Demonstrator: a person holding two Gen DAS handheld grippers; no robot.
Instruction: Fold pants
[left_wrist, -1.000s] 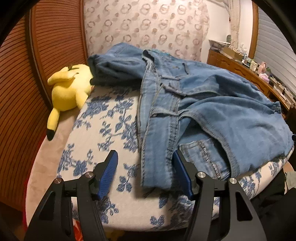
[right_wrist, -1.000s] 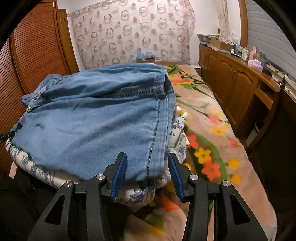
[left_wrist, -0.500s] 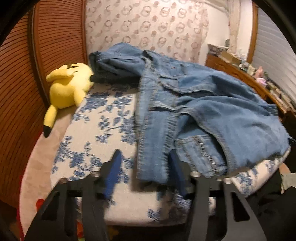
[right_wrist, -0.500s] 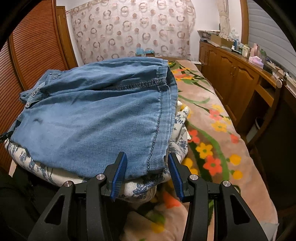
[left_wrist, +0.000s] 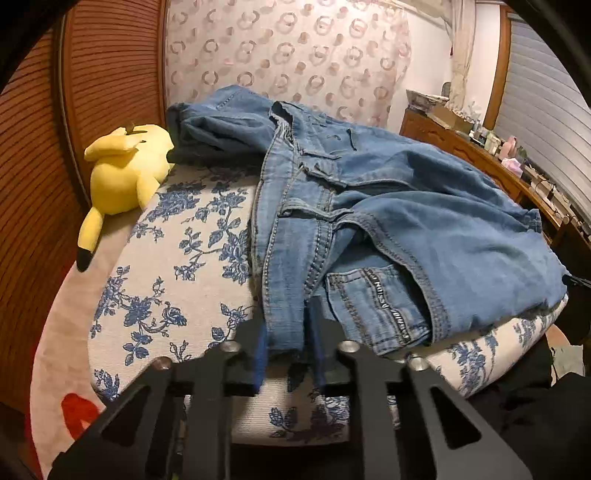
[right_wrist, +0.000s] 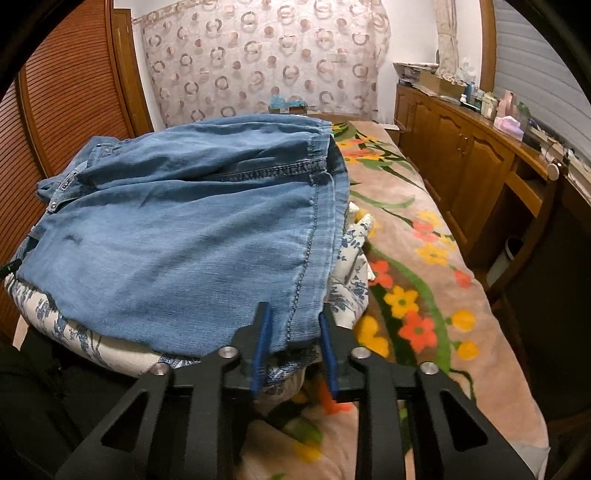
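Observation:
Blue denim pants (left_wrist: 388, 206) lie crumpled on a white cushion with blue flowers (left_wrist: 177, 266). My left gripper (left_wrist: 286, 339) has closed its blue pads around the near waistband corner of the pants. In the right wrist view the same pants (right_wrist: 192, 236) cover the cushion, and my right gripper (right_wrist: 293, 339) has its pads narrowed around the near hem corner beside the side seam. Both grips sit at the front edge of the pile.
A yellow plush toy (left_wrist: 122, 173) lies at the cushion's far left by the wooden slatted wall (left_wrist: 33, 184). A floral blanket (right_wrist: 417, 295) covers the bed on the right. A wooden cabinet (right_wrist: 469, 162) with clutter runs along the right.
Both grippers have moved forward onto the pants' near edge and closed from wide open to a narrow pinch on the denim.

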